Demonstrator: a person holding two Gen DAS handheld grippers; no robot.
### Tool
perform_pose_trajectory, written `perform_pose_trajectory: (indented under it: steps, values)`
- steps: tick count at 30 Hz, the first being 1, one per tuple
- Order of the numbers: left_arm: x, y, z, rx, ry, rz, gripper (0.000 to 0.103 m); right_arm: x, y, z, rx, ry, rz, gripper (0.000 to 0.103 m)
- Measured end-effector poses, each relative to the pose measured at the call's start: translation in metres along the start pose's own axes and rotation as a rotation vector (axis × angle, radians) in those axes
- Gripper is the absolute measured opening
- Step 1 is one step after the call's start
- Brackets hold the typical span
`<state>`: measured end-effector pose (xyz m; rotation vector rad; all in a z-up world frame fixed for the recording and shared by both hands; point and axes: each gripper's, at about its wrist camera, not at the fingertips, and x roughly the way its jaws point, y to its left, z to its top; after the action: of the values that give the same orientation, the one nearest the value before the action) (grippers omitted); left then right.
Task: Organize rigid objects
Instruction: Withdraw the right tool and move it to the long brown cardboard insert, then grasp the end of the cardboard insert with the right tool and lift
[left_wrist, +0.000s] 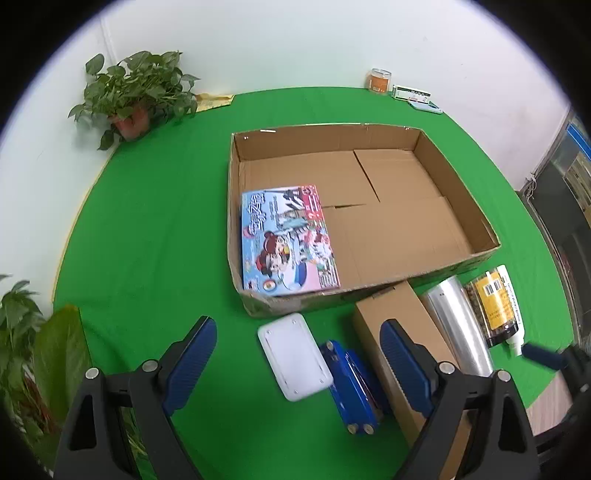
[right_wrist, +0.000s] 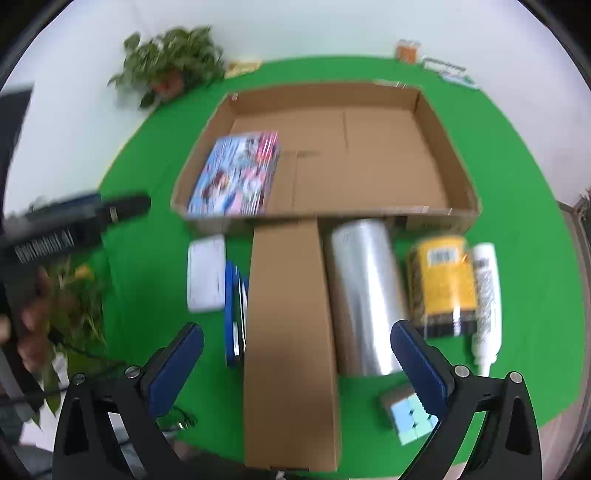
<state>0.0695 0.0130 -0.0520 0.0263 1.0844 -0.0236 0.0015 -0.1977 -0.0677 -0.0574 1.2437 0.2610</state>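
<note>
The right gripper (right_wrist: 297, 363) hangs spread wide and empty over the long plain brown cardboard carton (right_wrist: 290, 332), whose long axis runs straight ahead between the jaws toward the open shallow corrugated box (right_wrist: 458, 177) — so this hand looks nearer to it. The left gripper (left_wrist: 299, 356), also wide apart and holding nothing, hovers above the flat white plastic case (left_wrist: 291, 356). Farther on, a colourful cartoon-printed book (left_wrist: 286, 240) already lies in the box's near-left corner.

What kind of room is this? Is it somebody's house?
Probably a staged test room, not a home: a round table under bright green cloth, a bare white wall, and potted plants around an open cardboard box.
</note>
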Motion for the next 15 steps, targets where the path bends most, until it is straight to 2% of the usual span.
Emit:
perform_pose_trajectory:
  steps: [10,12,15]
  values:
    - [0.001,-0.034,-0.044,-0.039,0.086,0.049,0.09,0.057,-0.017,-0.074,-0.042,0.18,0.05,0.102]
    - [0.004,-0.041,-0.057,-0.047,0.115,0.055,0.09,0.062,-0.02,-0.082,-0.031,0.177,0.099,0.102]
    - [0.01,-0.049,-0.072,-0.09,0.164,0.017,0.09,0.066,-0.016,-0.088,-0.055,0.184,0.112,0.102]
